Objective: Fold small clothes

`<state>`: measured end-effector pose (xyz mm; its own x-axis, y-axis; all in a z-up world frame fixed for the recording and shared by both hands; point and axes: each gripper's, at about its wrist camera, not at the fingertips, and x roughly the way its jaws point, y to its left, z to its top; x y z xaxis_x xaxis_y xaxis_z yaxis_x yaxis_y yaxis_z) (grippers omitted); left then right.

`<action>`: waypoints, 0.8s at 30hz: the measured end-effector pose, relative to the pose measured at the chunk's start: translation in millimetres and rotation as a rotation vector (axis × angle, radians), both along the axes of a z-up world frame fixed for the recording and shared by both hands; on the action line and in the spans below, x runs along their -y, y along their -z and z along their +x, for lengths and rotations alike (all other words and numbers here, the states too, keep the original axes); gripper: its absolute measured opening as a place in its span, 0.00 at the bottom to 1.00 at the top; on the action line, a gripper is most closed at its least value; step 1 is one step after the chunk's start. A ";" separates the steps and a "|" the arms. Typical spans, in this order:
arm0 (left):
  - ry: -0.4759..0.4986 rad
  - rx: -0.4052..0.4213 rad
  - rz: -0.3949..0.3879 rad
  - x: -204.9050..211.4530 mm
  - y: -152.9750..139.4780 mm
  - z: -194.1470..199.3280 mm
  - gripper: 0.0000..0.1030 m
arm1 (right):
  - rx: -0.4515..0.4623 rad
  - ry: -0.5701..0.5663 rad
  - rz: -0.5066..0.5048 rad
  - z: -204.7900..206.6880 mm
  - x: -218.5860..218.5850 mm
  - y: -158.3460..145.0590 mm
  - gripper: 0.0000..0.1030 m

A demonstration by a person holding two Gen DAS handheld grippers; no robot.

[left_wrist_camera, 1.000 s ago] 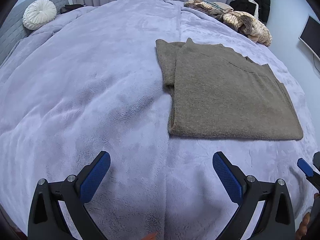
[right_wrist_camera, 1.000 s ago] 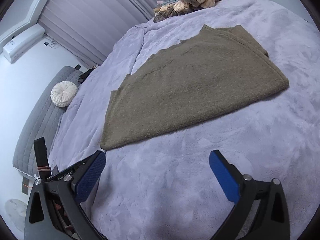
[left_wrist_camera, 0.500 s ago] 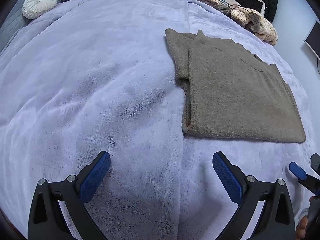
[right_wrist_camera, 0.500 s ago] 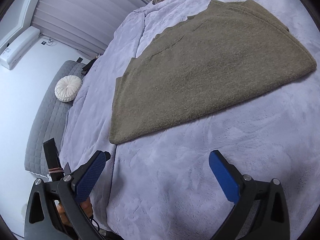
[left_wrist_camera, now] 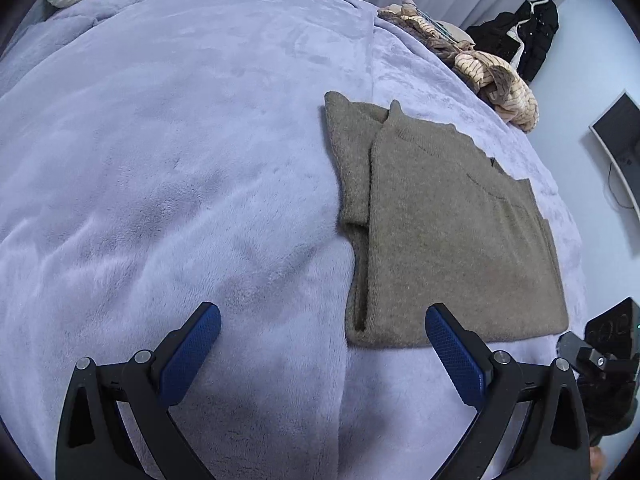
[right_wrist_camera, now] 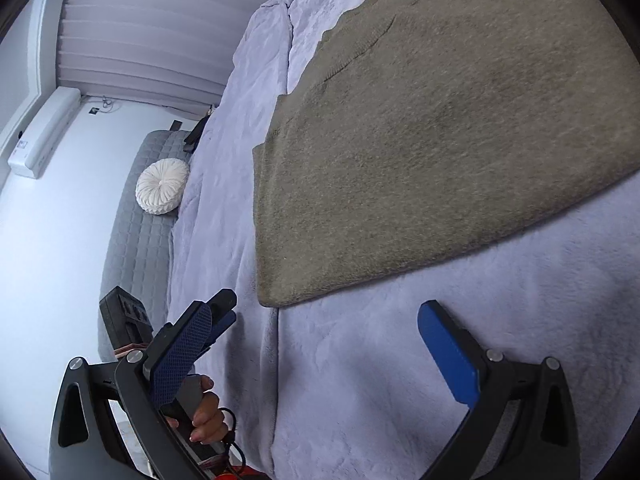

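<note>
A brown knit sweater [left_wrist_camera: 448,224] lies flat and partly folded on the lilac bed blanket [left_wrist_camera: 180,168], one sleeve tucked along its left side. My left gripper [left_wrist_camera: 320,344] is open and empty, just short of the sweater's near left corner. In the right wrist view the sweater [right_wrist_camera: 440,132] fills the upper right. My right gripper [right_wrist_camera: 316,344] is open and empty, close to the sweater's near hem, above the blanket [right_wrist_camera: 400,360]. The left gripper also shows in the right wrist view [right_wrist_camera: 220,320], held by a hand.
A pile of striped and beige clothes [left_wrist_camera: 480,68] lies at the bed's far right. A black jacket [left_wrist_camera: 524,36] hangs beyond. A round white cushion [right_wrist_camera: 162,186] rests on a grey sofa [right_wrist_camera: 136,240]. A monitor [left_wrist_camera: 620,136] stands at right.
Both grippers have moved closer to the sweater's near hem; it now looks larger in both views. Both stay open and empty. The sweater has not moved.
</note>
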<state>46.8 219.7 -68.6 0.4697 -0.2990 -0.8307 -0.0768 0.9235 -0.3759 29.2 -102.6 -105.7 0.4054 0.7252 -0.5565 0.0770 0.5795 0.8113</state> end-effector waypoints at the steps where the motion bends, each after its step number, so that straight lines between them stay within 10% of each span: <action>1: 0.000 -0.004 -0.027 -1.8 1.0 4.0 0.99 | -0.004 -0.001 0.014 3.7 -4.4 2.6 1.00; 10: 0.066 -0.025 -0.282 0.3 10.4 35.4 0.99 | -0.034 0.084 0.156 42.9 -29.6 22.5 0.98; 11: 0.072 -0.026 -0.309 1.5 10.7 39.6 0.99 | -0.037 0.091 0.175 45.7 -29.6 23.4 0.87; 12: 0.076 -0.028 -0.333 3.0 11.4 43.6 0.99 | -0.041 0.090 0.195 49.1 -29.9 24.3 0.51; 14: 0.087 -0.037 -0.380 5.6 14.0 52.0 0.99 | -0.071 0.065 0.183 55.8 -28.2 25.7 0.09; 24: 0.128 -0.089 -0.610 30.2 21.5 111.1 0.99 | 0.142 0.015 0.183 66.9 -10.5 -35.6 0.08</action>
